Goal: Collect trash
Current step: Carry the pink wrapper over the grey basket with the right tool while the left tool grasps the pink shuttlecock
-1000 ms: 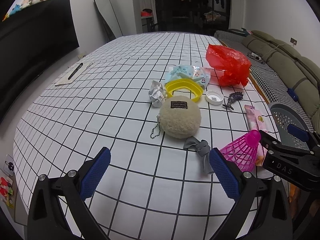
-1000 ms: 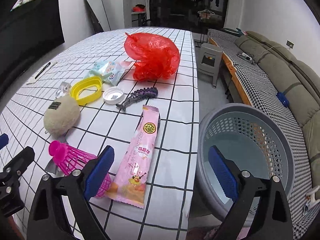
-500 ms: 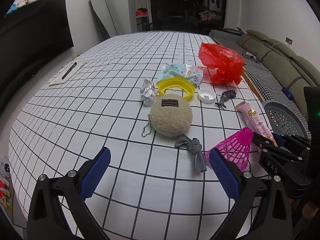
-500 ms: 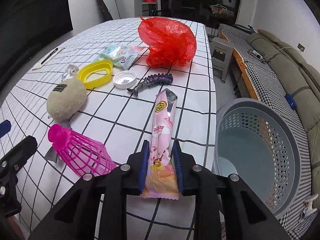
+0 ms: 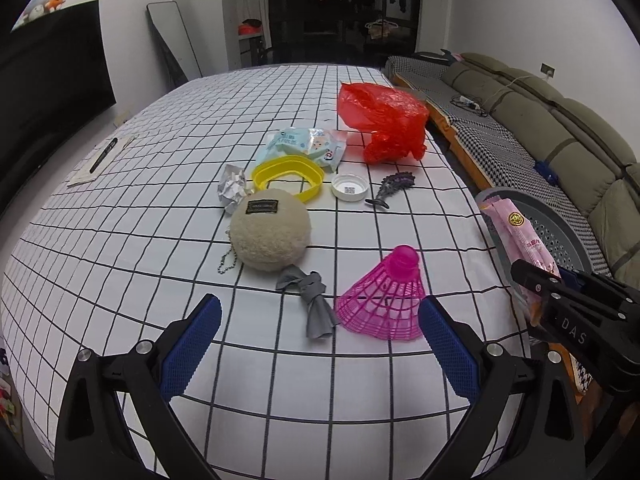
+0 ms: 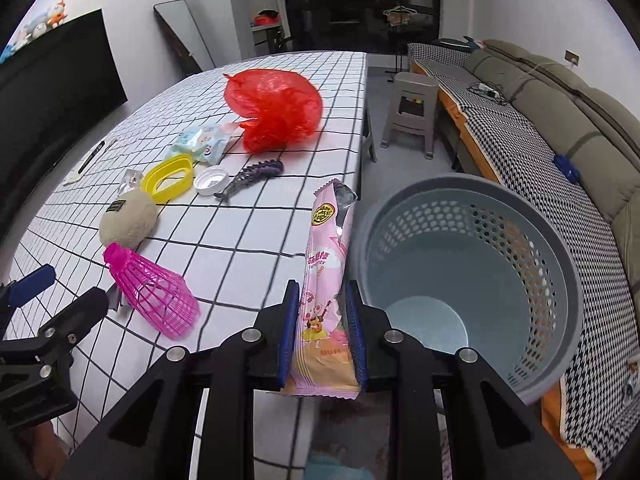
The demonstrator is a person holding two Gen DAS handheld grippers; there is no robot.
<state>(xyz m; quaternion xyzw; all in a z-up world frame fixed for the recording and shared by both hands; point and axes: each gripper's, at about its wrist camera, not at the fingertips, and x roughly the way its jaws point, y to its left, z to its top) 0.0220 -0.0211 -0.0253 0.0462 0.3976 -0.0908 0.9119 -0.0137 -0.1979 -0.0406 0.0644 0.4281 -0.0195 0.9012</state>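
The pink snack wrapper (image 6: 326,280) is standing nearly upright off the table, pinched at its lower end, with its torn silver top leaning toward the grey perforated basket (image 6: 560,280) just beside it. The basket is sitting open-mouthed on the floor off the table's edge. Farther from the basket, the red plastic bag (image 6: 276,108), the crumpled foil (image 5: 232,188), the white cap (image 6: 211,180) and the blue wipes packet (image 6: 204,142) are lying on the table.
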